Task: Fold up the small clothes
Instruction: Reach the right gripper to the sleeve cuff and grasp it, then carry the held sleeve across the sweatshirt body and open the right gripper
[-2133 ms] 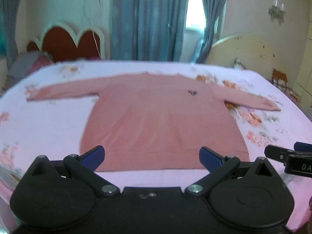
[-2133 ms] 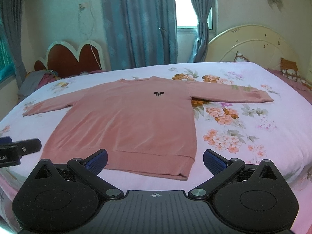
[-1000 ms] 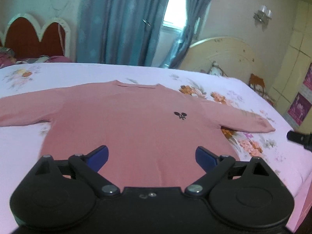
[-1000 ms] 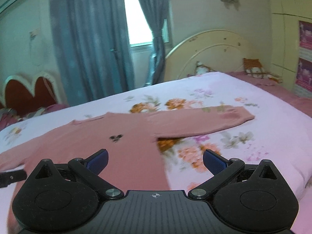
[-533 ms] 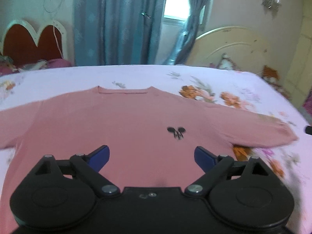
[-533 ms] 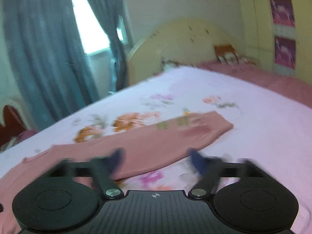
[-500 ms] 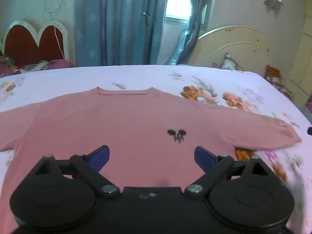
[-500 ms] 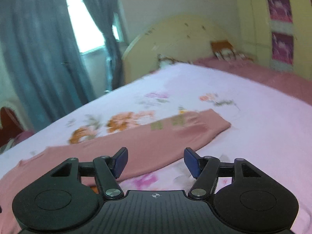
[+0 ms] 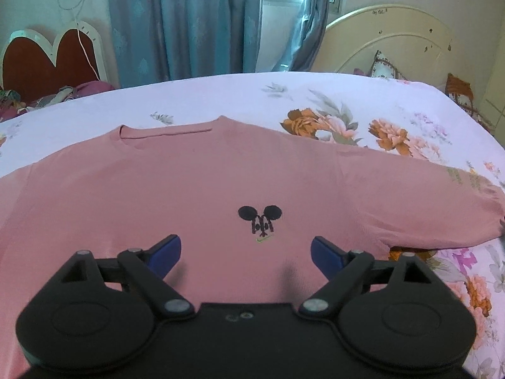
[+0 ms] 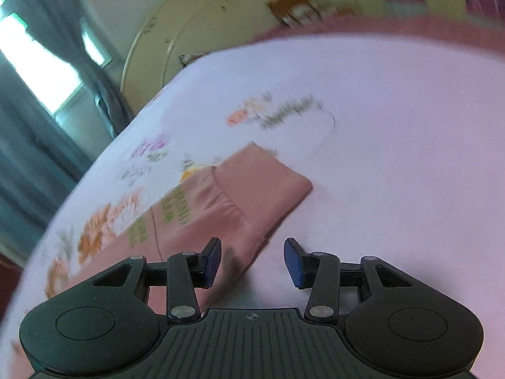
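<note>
A pink long-sleeved sweater lies flat on the bed, front up, with a small black mouse logo on the chest. My left gripper is open and empty, low over the chest just below the logo. In the right wrist view the sweater's right sleeve cuff lies on the sheet. My right gripper is partly open and empty, its jaws straddling the cuff's near edge. The view is blurred and tilted.
The bed has a pale floral sheet. A cream headboard stands at the right, a red heart-shaped headboard at the left, blue curtains behind. The bed's far edge shows beyond the cuff.
The left gripper moved forward over the sweater's chest. The right gripper swung right to the sleeve cuff, dropped close to it, tilted, and narrowed its jaws.
</note>
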Available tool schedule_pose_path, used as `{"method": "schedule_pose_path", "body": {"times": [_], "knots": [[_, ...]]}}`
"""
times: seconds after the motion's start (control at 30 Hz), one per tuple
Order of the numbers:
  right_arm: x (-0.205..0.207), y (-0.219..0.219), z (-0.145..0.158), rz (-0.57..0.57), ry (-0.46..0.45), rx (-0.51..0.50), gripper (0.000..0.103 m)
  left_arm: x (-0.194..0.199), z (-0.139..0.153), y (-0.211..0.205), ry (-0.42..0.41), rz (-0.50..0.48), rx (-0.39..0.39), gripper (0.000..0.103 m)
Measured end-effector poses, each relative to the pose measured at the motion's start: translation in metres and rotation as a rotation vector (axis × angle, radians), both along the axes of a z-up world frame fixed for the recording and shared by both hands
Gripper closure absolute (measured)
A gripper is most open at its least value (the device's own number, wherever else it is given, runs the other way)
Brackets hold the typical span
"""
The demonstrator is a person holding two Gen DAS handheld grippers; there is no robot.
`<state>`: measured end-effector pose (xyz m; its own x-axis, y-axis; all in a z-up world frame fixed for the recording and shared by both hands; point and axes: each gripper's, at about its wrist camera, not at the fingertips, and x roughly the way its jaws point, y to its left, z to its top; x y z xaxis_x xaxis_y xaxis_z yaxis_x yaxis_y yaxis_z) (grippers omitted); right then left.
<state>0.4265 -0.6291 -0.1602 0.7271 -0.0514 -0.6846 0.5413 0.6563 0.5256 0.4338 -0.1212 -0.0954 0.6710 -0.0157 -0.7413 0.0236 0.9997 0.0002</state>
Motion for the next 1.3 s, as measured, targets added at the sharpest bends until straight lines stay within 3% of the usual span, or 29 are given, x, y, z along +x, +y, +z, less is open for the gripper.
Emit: {"method": "schedule_pose_path", "body": {"times": [0.17,0.27,0.37,0.47,0.6,0.7,0.87,0.97,1.13,1.3], "knots": [[-0.001,-0.011,-0.004,-0.014,-0.04,0.044,0.059,0.003,0.002,0.001,0.006,0.001,0.006,0.012],[0.006,-0.009,-0.009,-0.014,-0.043,0.032,0.091,0.007,0.005,0.008,0.001,0.004,0.007,0.012],[0.005,-0.016,-0.012,-0.053,-0.048,0.074,0.093,0.01,0.006,0.022,0.018,-0.008,0.008,0.012],[0.016,0.007,0.01,0.016,-0.012,-0.07,0.094,0.012,0.002,0.043,0.047,-0.034,0.003,0.013],[0.029,0.073,0.05,0.187,-0.093,-0.165,0.094,0.012,-0.006,0.077,0.074,-0.04,-0.008,0.013],[0.037,0.128,0.069,0.27,-0.148,-0.126,0.094,0.009,-0.009,0.108,0.062,-0.033,-0.028,0.014],[0.045,0.241,0.084,0.453,-0.156,-0.14,0.094,0.0,-0.011,0.167,0.051,0.01,-0.089,0.017],[0.048,0.312,0.085,0.575,-0.152,-0.15,0.094,-0.006,-0.009,0.197,0.051,0.037,-0.123,0.022],[0.044,0.426,0.075,0.782,-0.143,-0.158,0.094,-0.015,-0.008,0.229,0.05,0.058,-0.167,0.019],[0.043,0.49,0.044,0.909,-0.053,-0.182,0.093,-0.011,-0.013,0.24,0.063,0.07,-0.204,0.019]]}}
